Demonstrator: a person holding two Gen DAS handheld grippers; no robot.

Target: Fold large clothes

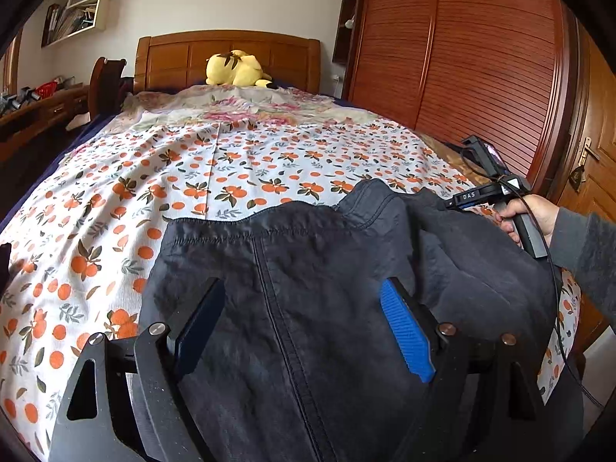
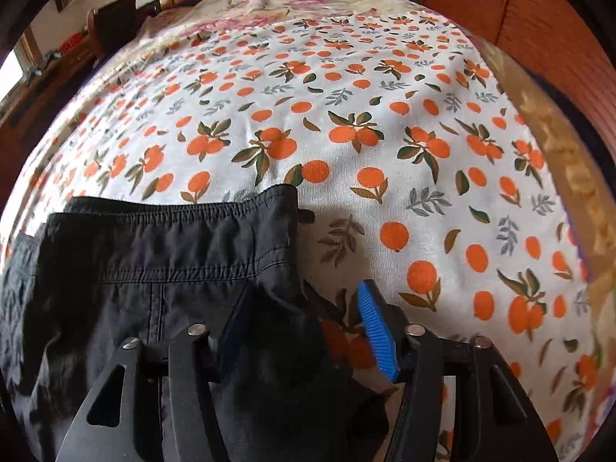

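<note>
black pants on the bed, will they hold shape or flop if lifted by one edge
Probably floppy: the black pants already bunch and drape in soft wrinkles on the bedsheet. The thin-looking woven cloth suggests they are light. The elastic waistband looks thicker, so it may sag less than the rest.

Wooden headboard (image 1: 227, 57), louvred wardrobe (image 1: 462, 57), wall shelf (image 1: 77, 7), orange-print bedsheet (image 1: 231, 161), daylight.

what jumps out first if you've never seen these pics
A dark navy garment lies bunched at the near end of the bed, on a white sheet printed with oranges. Both the left hand-held gripper and the right hand-held gripper hang open over it. A yellow plush toy sits by the wooden headboard.
</note>
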